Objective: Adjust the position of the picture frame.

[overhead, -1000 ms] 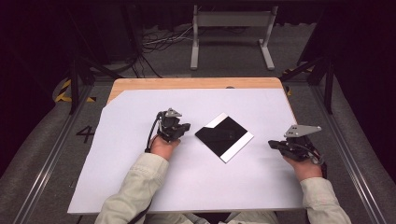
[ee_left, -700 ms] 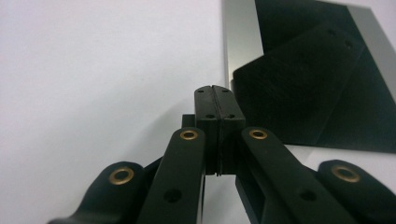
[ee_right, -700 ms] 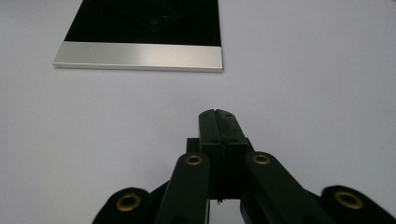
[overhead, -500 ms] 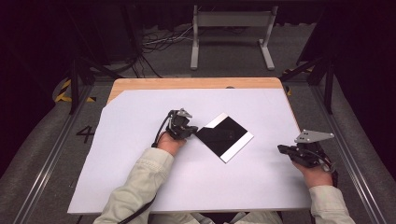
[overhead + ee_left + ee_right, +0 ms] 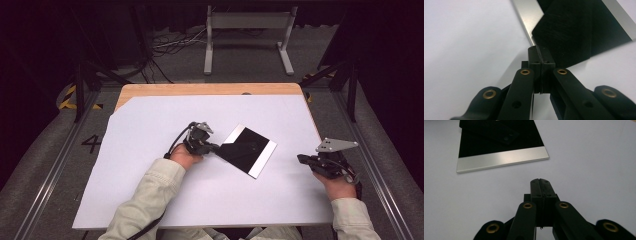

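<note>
Since a second ago the left gripper [image 5: 214, 148] has travelled from beside the left corner of the flat black square plate with silvery strips along two edges [image 5: 248, 150] right up to it, so its tips now sit at that corner; half a second ago they were already close. In the left gripper view the two black jaws are pressed together with no gap, their tips [image 5: 541, 53] at the rim of the plate [image 5: 574, 30] where the silver strip meets the glossy black face; whether they touch it cannot be told. The plate itself lies as it did, turned like a diamond on the large white sheet [image 5: 150, 150] covering the pale wooden table [image 5: 200, 89], right of centre.

The right gripper [image 5: 303, 159] has drawn back toward the near right part of the sheet and sits lower in the high view than a second ago, well apart from the plate. Its jaws are also closed on nothing, tips [image 5: 541, 185] above bare white sheet, with the plate [image 5: 499, 142] farther ahead.

The only writing readable is a dark numeral "4" [image 5: 92, 143] on the grey floor left of the table
</note>
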Available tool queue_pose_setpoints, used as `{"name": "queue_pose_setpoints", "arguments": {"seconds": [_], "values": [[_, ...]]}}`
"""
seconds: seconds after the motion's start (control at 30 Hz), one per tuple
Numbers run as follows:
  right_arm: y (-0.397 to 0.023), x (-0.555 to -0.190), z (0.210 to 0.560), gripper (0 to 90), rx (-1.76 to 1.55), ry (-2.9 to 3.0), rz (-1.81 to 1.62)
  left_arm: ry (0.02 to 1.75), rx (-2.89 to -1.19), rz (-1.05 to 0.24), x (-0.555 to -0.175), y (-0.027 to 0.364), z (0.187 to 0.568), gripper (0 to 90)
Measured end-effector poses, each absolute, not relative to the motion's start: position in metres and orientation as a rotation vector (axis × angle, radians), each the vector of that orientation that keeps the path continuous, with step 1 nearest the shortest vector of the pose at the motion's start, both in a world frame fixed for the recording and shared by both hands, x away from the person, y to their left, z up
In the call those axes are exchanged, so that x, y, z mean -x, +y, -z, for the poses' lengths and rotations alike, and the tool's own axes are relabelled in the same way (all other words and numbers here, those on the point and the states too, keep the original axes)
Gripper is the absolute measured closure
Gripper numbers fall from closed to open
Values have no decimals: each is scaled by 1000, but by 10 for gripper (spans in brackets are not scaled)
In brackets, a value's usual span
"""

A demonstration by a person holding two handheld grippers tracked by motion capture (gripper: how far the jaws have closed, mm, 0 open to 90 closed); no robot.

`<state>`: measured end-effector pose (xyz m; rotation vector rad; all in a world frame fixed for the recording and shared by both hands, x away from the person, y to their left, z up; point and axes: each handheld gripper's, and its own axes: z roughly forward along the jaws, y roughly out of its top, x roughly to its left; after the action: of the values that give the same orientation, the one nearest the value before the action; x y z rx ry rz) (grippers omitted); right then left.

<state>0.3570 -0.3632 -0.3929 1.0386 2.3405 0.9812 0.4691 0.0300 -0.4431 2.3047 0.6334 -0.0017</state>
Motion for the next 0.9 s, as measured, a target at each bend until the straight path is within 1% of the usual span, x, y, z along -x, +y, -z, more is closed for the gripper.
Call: {"name": "queue_pose_setpoints", "arguments": {"seconds": [0.3, 0.4, 0.63, 0.67, 0.8, 0.87, 0.9], "values": [[-365, -358, 393, 900, -1058, 2336, -974, 433, -2387, 77, -428, -26, 438, 900], [-366, -359, 393, 900, -1068, 2333, -972, 366, -2403, 56, -415, -44, 438, 900], [-368, -359, 394, 900, -1083, 2330, -970, 349, -2371, 38, -406, -66, 441, 900], [-368, -360, 394, 900, -1085, 2332, -968, 347, -2349, 8, -404, -67, 440, 900], [-370, -360, 394, 900, -1095, 2326, -974, 369, -2306, -4, -405, -57, 431, 900], [-371, -361, 394, 900, -1104, 2322, -981, 395, -2283, -6, -410, -45, 426, 900], [-371, -365, 395, 900, -1115, 2325, -987, 432, -2269, -11, -413, -31, 423, 900]]}}
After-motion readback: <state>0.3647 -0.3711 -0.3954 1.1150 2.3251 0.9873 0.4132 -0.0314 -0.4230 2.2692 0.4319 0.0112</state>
